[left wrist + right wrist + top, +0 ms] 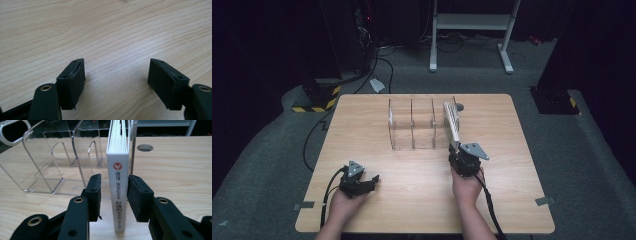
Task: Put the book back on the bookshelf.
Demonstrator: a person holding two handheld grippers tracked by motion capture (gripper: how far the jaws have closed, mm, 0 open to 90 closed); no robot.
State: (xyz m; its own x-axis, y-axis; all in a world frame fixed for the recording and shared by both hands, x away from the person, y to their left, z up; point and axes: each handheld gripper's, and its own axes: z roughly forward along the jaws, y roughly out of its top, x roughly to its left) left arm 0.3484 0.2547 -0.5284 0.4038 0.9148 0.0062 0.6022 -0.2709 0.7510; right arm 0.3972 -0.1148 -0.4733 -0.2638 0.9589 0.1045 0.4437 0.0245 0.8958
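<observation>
One white book stands upright in the rightmost of three bays of one clear rack; its red-marked spine reads in the right gripper view. Right gripper flanks the spine, apparently clenched on it. Left gripper gapes empty over the bench.

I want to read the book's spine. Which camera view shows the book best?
The right gripper view: the white book stands upright and close, spine forward with its red emblem, between the right gripper's jaws. The high view shows it small, at the right end of the clear rack. The left gripper view shows bare table.
</observation>
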